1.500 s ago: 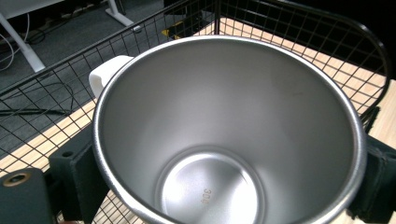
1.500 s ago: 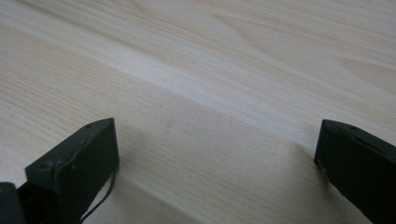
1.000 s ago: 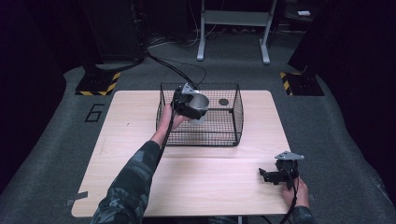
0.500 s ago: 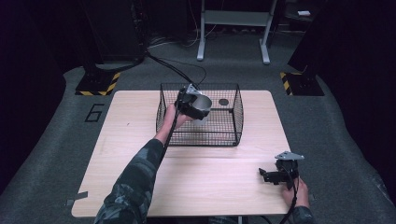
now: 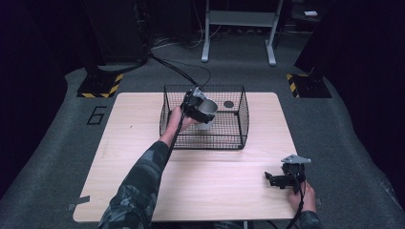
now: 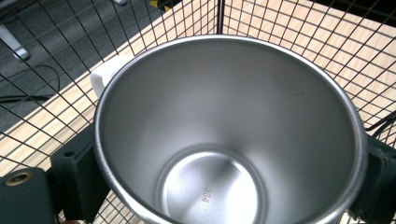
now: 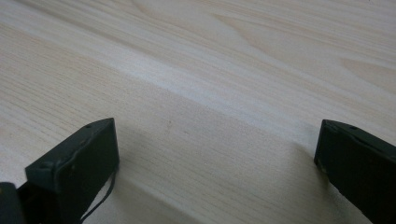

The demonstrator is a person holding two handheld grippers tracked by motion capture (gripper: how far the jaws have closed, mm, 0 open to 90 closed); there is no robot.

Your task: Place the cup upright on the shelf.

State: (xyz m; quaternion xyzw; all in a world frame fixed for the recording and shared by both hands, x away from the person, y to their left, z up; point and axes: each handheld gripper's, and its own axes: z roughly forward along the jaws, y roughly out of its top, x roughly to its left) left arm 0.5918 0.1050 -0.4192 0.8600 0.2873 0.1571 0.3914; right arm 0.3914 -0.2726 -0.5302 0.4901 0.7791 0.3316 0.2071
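Cup [image 5: 207,109] moved over the last second: the left hand-held gripper [image 5: 195,106] had carried it from the near-left corner of the wire basket [image 5: 241,125] further in toward the middle, and slightly lower against the mesh from the high view. Steel cup with a white handle [image 6: 103,74], mouth tilted toward the left gripper's camera; in the left gripper view its bare interior [image 6: 224,140] sat between both black jaws, one each side of the wall, so that gripper was pinching the cup, not spread. Basket mesh showed behind and to both sides of the cup, and the tabletop [image 5: 143,119] through it, so the cup was inside the basket's footprint but I couldn't tell whether its base had touched the basket floor yet. A small dark round thing [image 5: 229,104] lay on the basket floor toward the far right, apart from the cup. Right hand-held gripper [image 5: 281,179] hadn't shifted between frames: resting on the tabletop near the front right edge, jaws spread wide with only bare wood between them in the right gripper view, holding nothing. My read: placement into the basket was most of the way done; what remained was setting the cup down upright, releasing, and backing out over the rim. Main risk was the tilt, cup could tip on release.
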